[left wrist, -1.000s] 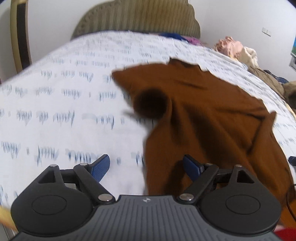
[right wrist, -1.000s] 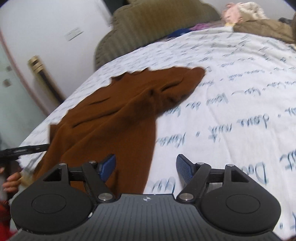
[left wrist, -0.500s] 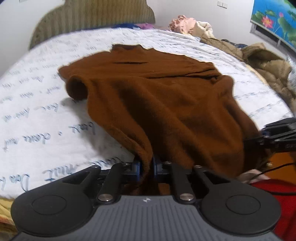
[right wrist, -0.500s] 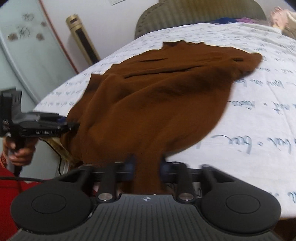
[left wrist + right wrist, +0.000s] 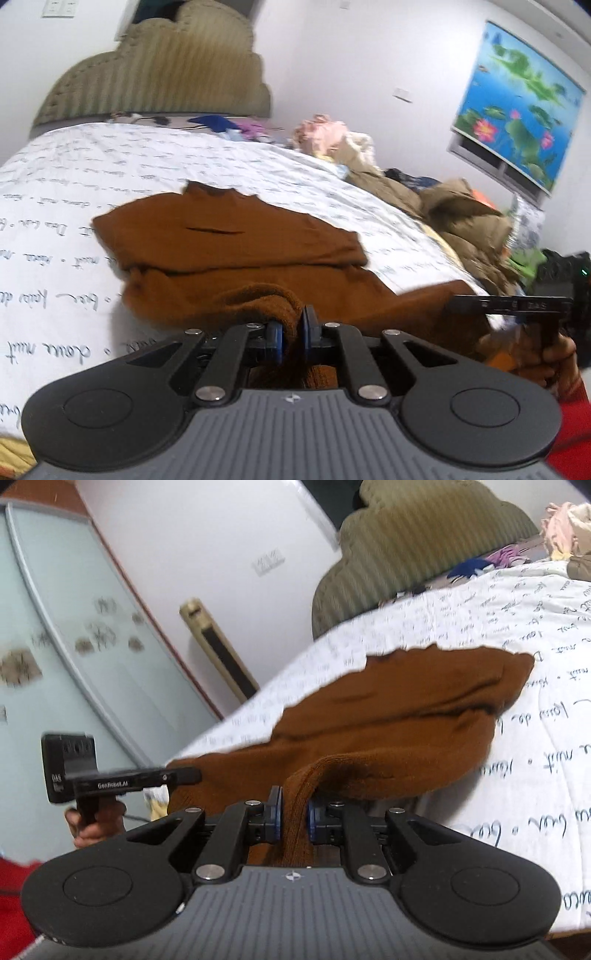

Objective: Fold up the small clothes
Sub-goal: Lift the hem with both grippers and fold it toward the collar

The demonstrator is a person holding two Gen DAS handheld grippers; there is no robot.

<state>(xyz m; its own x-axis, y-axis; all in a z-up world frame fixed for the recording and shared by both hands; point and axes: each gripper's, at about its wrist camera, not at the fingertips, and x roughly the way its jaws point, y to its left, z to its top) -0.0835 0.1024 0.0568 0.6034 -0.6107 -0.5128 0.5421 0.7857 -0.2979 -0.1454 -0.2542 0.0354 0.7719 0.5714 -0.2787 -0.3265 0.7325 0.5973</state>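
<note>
Bed (image 5: pixel 110 162): we are looking across a white sheet printed with handwritten script; a padded olive headboard (image 5: pixel 159 70) is standing at the far end.
Clothes pile (image 5: pixel 443 206): we are seeing loose garments, tan, pink and blue, heaped along the far right side of the bed.
Brown sweater (image 5: pixel 229 240): it is lying on the sheet near the bed's near edge, its upper part flat with the neckline pointing toward the headboard; its near hem is being raised off the sheet at two points, so the cloth is bunching into a soft ridge in front of us.
Left hand-held gripper (image 5: pixel 291 332): we are gripping one hem corner, the blue pads pressed nearly together with a fold of brown knit pinched between them.
Right hand-held gripper (image 5: pixel 293 812): its jaws have just been closing; the ribbed hem is sitting between the blue pads, which are pressing on it from both sides.
Hands: in each wrist view we are seeing the other hand (image 5: pixel 96 823) wrapped round its black handle beside the sweater's edge.
</note>
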